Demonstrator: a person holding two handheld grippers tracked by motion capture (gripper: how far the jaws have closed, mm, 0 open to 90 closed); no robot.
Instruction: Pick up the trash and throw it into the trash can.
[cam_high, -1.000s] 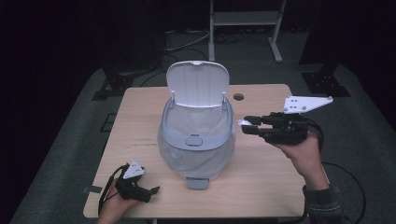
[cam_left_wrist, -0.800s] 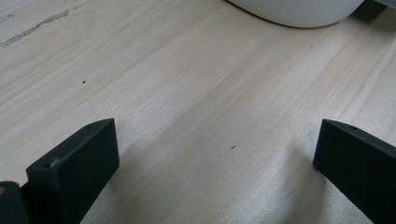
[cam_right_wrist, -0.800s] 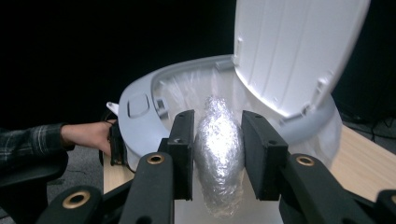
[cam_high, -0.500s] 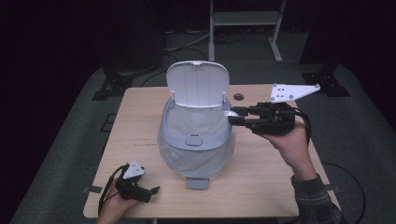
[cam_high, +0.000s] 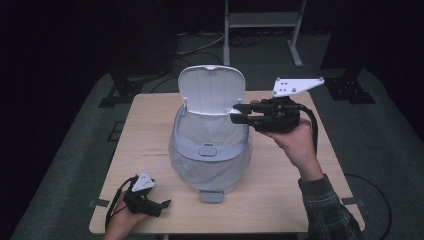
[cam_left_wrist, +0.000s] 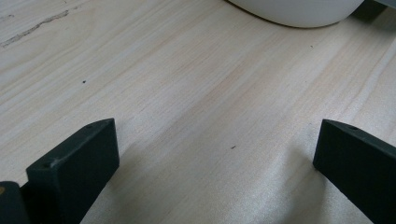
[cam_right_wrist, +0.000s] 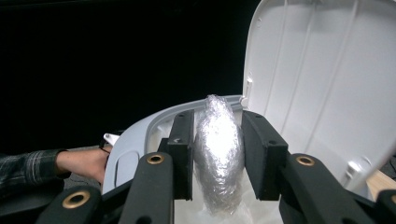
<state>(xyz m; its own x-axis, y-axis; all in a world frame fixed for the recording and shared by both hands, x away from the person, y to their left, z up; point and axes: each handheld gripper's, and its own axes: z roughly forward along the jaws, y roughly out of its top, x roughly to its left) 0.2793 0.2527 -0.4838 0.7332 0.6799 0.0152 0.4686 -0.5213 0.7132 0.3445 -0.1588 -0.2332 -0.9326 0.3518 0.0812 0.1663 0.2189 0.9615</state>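
Note:
A pale grey bin with a clear liner stands mid-table, its white lid raised upright. My right gripper reaches in from the right over the bin's open mouth, just in front of the lid. In the right gripper view it is shut on a shiny crumpled wad of foil-like wrap, held above the bin rim. My left gripper rests low on the table at the front left, beside the bin. Its jaws stand wide apart over bare wood with nothing between them.
The wooden table has bare room left and right of the bin. A foot pedal sticks out at the bin's front. A metal stand rises behind the table on dark floor.
My right gripper has carried the wad leftward, from beside the bin to over its open mouth. The left gripper has stayed put.

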